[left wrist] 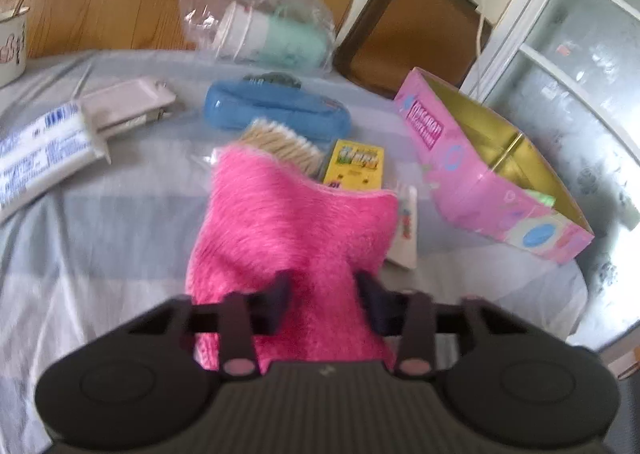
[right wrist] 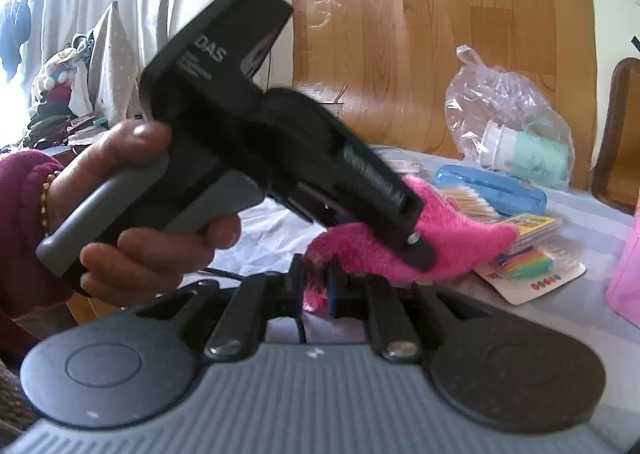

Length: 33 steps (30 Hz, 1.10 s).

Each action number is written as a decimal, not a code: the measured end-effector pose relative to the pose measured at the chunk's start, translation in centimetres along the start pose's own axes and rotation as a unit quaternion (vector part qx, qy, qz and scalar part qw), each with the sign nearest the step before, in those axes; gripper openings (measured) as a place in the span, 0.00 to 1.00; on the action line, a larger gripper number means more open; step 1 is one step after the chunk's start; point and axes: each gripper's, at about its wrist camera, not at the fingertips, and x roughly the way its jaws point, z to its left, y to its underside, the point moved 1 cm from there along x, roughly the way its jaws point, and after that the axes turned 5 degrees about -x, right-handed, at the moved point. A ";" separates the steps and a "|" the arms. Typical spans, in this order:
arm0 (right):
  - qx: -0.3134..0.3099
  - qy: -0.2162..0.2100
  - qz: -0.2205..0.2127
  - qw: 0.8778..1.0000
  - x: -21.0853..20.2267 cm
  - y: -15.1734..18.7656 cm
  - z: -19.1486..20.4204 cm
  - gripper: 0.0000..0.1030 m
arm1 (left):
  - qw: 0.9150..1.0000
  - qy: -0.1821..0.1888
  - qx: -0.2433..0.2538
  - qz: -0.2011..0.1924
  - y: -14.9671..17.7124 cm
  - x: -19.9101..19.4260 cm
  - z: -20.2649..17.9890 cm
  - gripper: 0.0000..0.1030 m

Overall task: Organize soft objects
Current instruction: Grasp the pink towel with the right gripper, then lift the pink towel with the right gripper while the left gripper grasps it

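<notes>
I have the pink fuzzy cloth (left wrist: 296,222) pinched by both tools at once, so I judge this to be the fold-or-straighten step for 1 soft item before it goes to its place, possibly the open pink box (left wrist: 496,190) at the right. The left hand-held gripper (left wrist: 322,290) is nearly closed, its 2 dark pads pressing on a bunched near edge of the cloth, the rest draping forward over the wooden brush (left wrist: 280,144) and toward the yellow card (left wrist: 354,166). The right hand-held gripper (right wrist: 314,286) is clamped almost fully on a small pink tuft at another edge. From the right wrist view I see the person's left hand (right wrist: 140,214) wrapped around the grey handle, with that tool tilted downward over the cloth-covered surface (left wrist: 100,234). Next I would draw the 2 grips apart to spread the fabric flat, keeping both pinches firm so neither edge slips.
</notes>
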 end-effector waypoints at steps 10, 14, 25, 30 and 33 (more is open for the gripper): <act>0.029 0.031 -0.013 0.999 -1.0 0.5 -1.2 0.48 | 0.997 0.047 -0.037 -0.042 -1.4 -3.1 0.3 0.14; 0.101 0.021 -0.003 0.995 -0.6 0.6 -3.6 0.71 | 0.991 0.092 -0.089 -0.037 -1.8 -3.8 1.7 0.14; 0.135 -0.026 -0.023 0.990 1.1 -1.0 -3.7 0.14 | 0.983 0.157 -0.085 -0.043 -2.0 -5.4 0.0 0.14; 0.094 0.050 -0.070 0.992 -1.2 -1.8 -3.8 0.13 | 0.982 0.179 -0.044 -0.052 -3.0 -6.0 -3.0 0.14; 0.072 0.109 -0.099 0.986 -2.8 -2.4 -4.5 0.13 | 0.980 0.193 -0.016 -0.056 -3.9 -5.7 -5.6 0.15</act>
